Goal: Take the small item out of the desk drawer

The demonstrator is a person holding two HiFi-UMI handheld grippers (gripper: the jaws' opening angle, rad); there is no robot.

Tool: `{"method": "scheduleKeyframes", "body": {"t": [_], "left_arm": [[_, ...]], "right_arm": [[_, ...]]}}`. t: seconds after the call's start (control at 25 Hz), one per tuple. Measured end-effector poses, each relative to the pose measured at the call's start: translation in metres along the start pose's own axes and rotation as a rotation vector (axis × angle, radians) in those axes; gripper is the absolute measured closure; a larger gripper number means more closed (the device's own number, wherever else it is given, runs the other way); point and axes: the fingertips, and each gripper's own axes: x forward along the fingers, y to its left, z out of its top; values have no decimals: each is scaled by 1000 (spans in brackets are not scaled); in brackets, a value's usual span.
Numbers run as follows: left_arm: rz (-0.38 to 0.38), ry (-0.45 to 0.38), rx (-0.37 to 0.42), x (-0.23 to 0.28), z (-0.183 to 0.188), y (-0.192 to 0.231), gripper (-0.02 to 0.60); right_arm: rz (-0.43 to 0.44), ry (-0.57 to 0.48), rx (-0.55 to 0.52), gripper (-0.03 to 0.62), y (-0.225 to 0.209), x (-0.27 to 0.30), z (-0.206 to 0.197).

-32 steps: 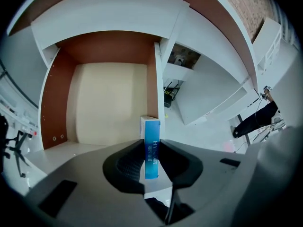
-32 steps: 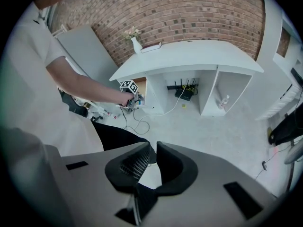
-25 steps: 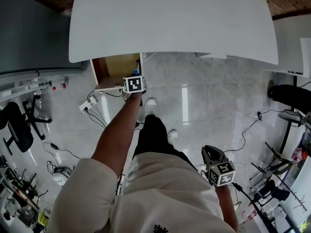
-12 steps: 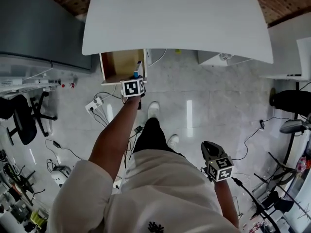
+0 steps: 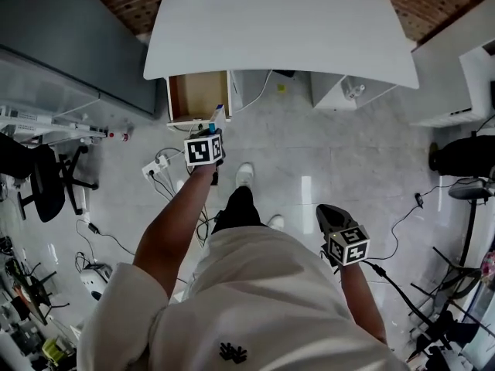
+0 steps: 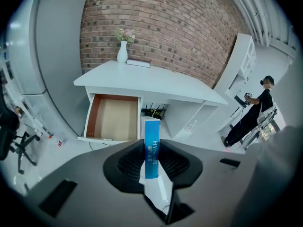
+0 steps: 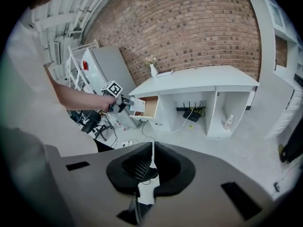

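A small blue and white box [image 6: 151, 145] stands upright between the pads of my left gripper [image 6: 152, 162], which is shut on it. In the head view the left gripper [image 5: 211, 132] hangs just in front of the open drawer [image 5: 170, 99] under the left end of the white desk [image 5: 278, 29], with the box [image 5: 217, 115] clear of the drawer. The drawer's [image 6: 90, 122] brown inside looks bare. My right gripper [image 7: 152, 167] is low by my right hip [image 5: 331, 216]; its jaws are closing to a thin slit with nothing between them.
A vase [image 6: 122, 52] and a book [image 6: 138, 63] sit on the desk's back edge. A power strip and cables [image 5: 158, 167] lie on the floor under the drawer. An office chair [image 5: 39, 180] and a grey cabinet [image 5: 69, 45] stand at the left. A person [image 6: 251, 115] stands far right.
My left gripper has drawn back from the drawer with the box, and I have stepped away from the desk. The right gripper's jaws have come together.
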Motion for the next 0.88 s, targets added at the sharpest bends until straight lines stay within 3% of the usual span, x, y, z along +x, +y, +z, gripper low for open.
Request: {"method": "scheduleKeyframes", "body": {"t": [0.32, 0.6, 0.88], "left_arm": [[-19, -34, 15, -95, -58, -62, 482], [-97, -49, 25, -151, -106, -124, 482], [-57, -15, 89, -178, -139, -149, 482]], "right_arm": [[50, -48, -76, 557, 6, -37, -20], [76, -85, -113, 559, 7, -68, -48], [80, -134, -135, 559, 5, -90, -53]]}}
